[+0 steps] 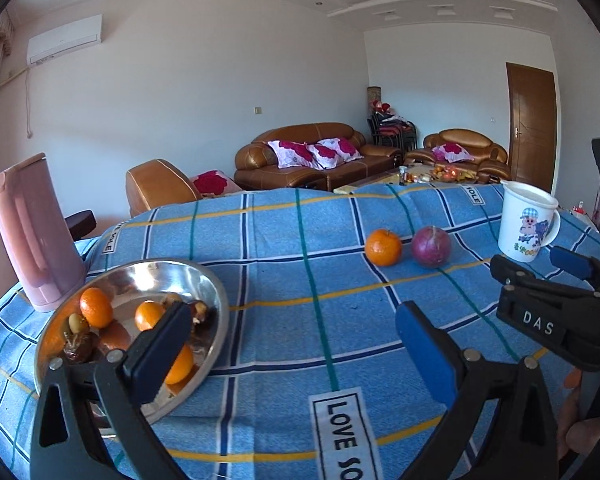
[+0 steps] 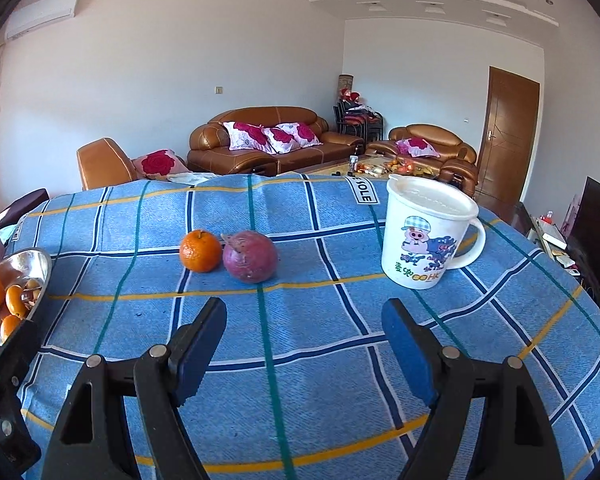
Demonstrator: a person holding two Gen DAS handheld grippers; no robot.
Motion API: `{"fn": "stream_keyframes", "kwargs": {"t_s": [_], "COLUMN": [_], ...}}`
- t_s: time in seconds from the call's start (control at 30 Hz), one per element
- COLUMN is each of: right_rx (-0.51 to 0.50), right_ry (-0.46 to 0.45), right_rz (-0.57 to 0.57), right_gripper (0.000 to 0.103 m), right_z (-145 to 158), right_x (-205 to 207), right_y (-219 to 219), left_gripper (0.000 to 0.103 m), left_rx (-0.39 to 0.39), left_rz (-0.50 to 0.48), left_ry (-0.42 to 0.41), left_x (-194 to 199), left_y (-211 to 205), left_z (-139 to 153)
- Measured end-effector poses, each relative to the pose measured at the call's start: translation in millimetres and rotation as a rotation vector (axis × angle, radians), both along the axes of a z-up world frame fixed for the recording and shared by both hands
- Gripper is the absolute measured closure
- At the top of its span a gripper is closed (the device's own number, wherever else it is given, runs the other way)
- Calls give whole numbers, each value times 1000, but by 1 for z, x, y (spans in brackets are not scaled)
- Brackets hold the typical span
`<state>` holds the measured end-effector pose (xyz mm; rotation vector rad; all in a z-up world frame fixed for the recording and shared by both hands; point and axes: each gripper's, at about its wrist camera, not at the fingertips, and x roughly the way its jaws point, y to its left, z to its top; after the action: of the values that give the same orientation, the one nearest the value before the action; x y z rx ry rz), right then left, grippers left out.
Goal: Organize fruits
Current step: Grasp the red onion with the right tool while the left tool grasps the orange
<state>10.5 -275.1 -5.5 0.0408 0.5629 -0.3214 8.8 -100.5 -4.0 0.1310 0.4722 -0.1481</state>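
An orange (image 1: pixel 383 247) (image 2: pixel 200 251) and a purple round fruit (image 1: pixel 431 247) (image 2: pixel 250 256) sit side by side on the blue checked tablecloth (image 1: pixel 284 272). A steel bowl (image 1: pixel 210 280) (image 2: pixel 40 266) at the left holds several oranges and dark dried fruits. My left gripper (image 1: pixel 296 332) is open and empty, its left finger over the bowl's near side. My right gripper (image 2: pixel 304 328) is open and empty, a short way in front of the two fruits. It also shows in the left wrist view (image 1: pixel 540 276).
A white cartoon mug (image 1: pixel 526 222) (image 2: pixel 428 232) with a lid stands to the right of the fruits. A pink kettle (image 1: pixel 32 232) stands behind the bowl at the left. Brown sofas and a door lie beyond the table.
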Motion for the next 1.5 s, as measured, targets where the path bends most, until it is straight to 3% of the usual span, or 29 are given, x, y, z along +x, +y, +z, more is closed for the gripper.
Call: {"fn": "stream_keyframes", "kwargs": {"t_s": [0.4, 0.8, 0.93, 0.97, 1.2, 1.43, 1.5], "right_rx": [29, -3, -25, -23, -21, 47, 78], "right_ry": [119, 259, 322, 338, 327, 204, 154], "right_rz": [103, 208, 233, 237, 212, 117, 86], "right_gripper": [22, 24, 46, 48, 48, 48, 48], "right_z": [-14, -31, -40, -42, -39, -24, -20], "right_x": [58, 135, 151, 154, 141, 82, 66], "right_y": [-18, -8, -3, -2, -7, -33, -42], "left_gripper": [0, 0, 0, 0, 0, 0, 5], "left_rx": [22, -39, -35, -27, -12, -43, -41], "left_rz": [52, 63, 53, 51, 36, 9, -6], "left_ry": [233, 332, 331, 320, 311, 348, 346], "left_x": [54, 72, 72, 71, 72, 90, 103], "left_y": [-38, -30, -31, -33, -36, -42, -53], "left_z": [-28, -39, -37, -36, -34, -37, -34]}}
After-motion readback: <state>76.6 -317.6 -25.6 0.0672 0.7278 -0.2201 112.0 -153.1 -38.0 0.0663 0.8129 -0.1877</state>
